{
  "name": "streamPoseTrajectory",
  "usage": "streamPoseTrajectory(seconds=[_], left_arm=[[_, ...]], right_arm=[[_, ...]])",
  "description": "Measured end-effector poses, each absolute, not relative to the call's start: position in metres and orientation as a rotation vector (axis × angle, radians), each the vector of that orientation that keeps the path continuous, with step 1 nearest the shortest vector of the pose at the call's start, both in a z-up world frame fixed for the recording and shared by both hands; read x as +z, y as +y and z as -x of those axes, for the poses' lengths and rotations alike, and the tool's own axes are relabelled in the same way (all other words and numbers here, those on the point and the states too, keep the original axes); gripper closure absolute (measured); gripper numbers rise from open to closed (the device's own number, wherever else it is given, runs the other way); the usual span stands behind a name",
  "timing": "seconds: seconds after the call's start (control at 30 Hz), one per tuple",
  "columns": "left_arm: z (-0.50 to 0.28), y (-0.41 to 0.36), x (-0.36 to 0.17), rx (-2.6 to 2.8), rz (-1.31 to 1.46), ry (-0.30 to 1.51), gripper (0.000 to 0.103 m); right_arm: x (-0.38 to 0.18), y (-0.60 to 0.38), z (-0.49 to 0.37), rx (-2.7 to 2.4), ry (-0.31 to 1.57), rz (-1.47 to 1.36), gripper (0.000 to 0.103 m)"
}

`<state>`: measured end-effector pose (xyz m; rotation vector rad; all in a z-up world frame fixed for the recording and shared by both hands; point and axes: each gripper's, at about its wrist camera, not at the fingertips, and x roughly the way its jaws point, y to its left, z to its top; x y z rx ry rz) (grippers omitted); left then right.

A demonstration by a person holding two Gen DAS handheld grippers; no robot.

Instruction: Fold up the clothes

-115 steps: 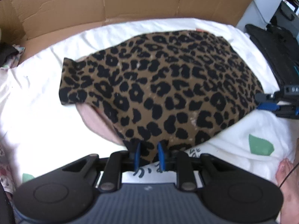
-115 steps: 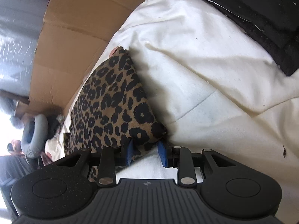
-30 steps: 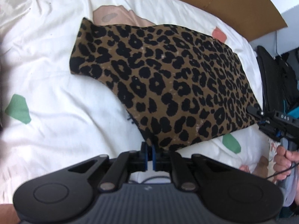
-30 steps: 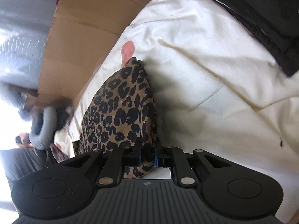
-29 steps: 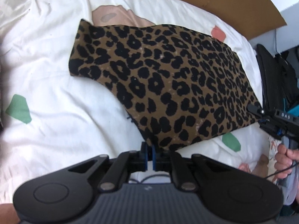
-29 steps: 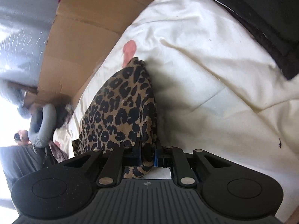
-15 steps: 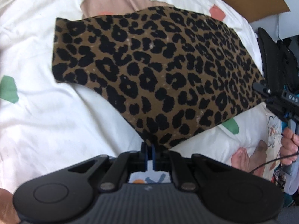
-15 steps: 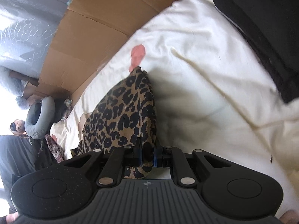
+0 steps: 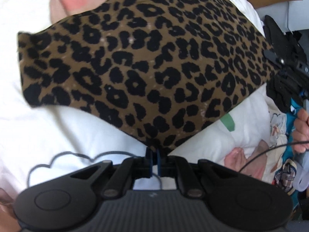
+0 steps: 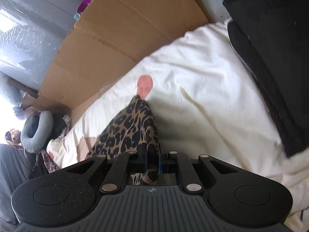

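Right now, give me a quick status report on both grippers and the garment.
Left gripper and right gripper: jaws shut on leopard-print garment. Garment held over white bedsheet. Black bag nearby on the right.

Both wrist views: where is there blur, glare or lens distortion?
Left wrist view: the leopard-print garment is motion-blurred at its left edge and bulges from fisheye; the white sheet is overexposed. Right wrist view: the cardboard edges bend, and the far left is blown out by daylight.

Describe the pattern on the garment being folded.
Leopard print: black spots on brown. The garment shows best in the left wrist view.
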<state>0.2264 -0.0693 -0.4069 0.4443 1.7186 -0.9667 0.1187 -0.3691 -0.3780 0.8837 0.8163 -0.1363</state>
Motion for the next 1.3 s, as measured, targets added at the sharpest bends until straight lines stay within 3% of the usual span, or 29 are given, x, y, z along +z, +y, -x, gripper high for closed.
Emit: streamPoseTrajectory(seconds=[0.9, 1.17, 1.3], left_arm=[[-0.197, -0.063, -0.414, -0.932, -0.410, 1.830, 0.096], [-0.186, -0.048, -0.410, -0.943, -0.515, 1.870, 0.095], [-0.190, -0.053, -0.397, -0.962, -0.535, 1.830, 0.090]], right_arm=[[-0.390, -0.413, -0.148, -0.248, 0.790, -0.820, 0.103], [-0.389, -0.416, -0.128, -0.244, 0.781, -0.843, 0.099], [-0.389, -0.418, -0.116, -0.245, 0.776, -0.865, 0.088]])
